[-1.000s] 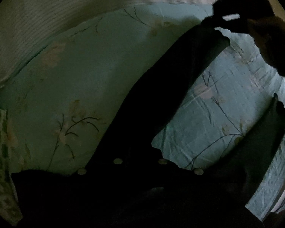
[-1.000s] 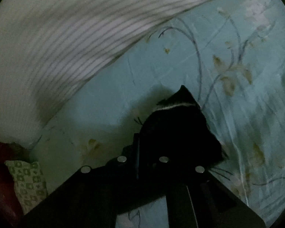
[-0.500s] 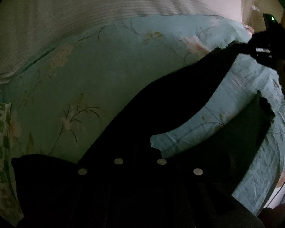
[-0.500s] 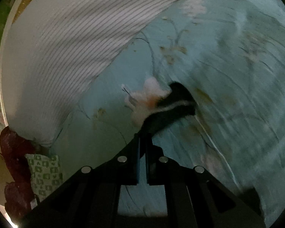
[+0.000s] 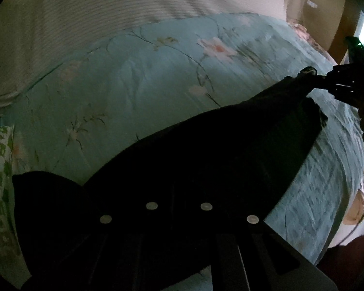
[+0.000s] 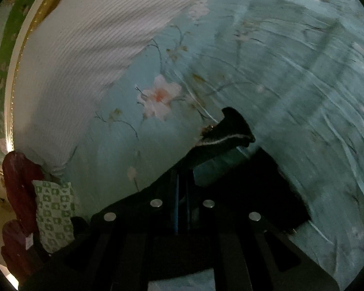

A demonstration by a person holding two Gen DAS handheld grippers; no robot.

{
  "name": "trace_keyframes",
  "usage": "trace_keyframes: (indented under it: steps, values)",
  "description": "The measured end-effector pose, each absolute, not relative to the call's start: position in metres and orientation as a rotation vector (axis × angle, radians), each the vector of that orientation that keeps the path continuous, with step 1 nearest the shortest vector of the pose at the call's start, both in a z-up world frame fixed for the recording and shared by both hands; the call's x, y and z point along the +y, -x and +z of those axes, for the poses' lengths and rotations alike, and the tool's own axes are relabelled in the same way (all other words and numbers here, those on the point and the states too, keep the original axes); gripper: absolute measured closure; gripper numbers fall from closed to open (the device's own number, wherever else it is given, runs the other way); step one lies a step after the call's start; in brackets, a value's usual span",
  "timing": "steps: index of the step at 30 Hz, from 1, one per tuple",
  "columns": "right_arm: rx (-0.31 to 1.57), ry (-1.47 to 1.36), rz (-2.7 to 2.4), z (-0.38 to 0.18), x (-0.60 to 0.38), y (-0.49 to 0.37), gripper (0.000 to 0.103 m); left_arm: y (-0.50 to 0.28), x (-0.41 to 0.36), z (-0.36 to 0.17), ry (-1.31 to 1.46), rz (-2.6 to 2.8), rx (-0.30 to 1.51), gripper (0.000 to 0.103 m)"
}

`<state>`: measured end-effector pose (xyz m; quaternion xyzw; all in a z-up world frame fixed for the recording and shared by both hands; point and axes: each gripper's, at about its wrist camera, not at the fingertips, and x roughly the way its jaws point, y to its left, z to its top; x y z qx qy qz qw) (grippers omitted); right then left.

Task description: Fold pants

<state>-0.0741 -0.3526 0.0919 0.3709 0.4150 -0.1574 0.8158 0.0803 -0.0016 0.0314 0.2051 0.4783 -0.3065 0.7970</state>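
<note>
Black pants (image 5: 218, 150) stretched above the bed (image 5: 138, 92), over its light blue flowered cover. Right gripper (image 6: 182, 169) clenched on one white-edged end of the pants. Left gripper (image 5: 179, 194) closed too, buried in the dark cloth, apparently pinching it. White striped blanket (image 5: 97, 12) at the far side, green patterned pillow (image 6: 53, 208) at the left.
</note>
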Motion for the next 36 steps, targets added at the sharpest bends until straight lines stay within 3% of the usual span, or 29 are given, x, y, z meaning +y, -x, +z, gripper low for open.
trace_keyframes:
  steps: [22,27,28,30,32,36]
  values:
    - [1.062,-0.804,-0.468,0.035,-0.344,0.132,0.096,-0.036,0.009,-0.014,-0.519,-0.62,1.108,0.095]
    - [1.072,-0.786,-0.481,0.048,-0.345,0.138,0.095,-0.04,0.031,-0.004,-0.41,-0.558,1.164,0.08]
    - [1.069,-0.785,-0.477,0.051,-0.345,0.14,0.092,-0.041,0.035,-0.001,-0.388,-0.545,1.17,0.08]
    - [1.052,-0.775,-0.469,0.062,-0.342,0.143,0.083,-0.045,0.051,0.008,-0.32,-0.487,1.186,0.063]
    - [1.038,-0.743,-0.461,0.071,-0.338,0.144,0.066,-0.049,0.064,0.014,-0.26,-0.446,1.195,0.055]
    - [1.024,-0.618,-0.373,0.089,-0.315,0.137,0.063,-0.068,0.096,0.025,-0.119,-0.336,1.25,0.045]
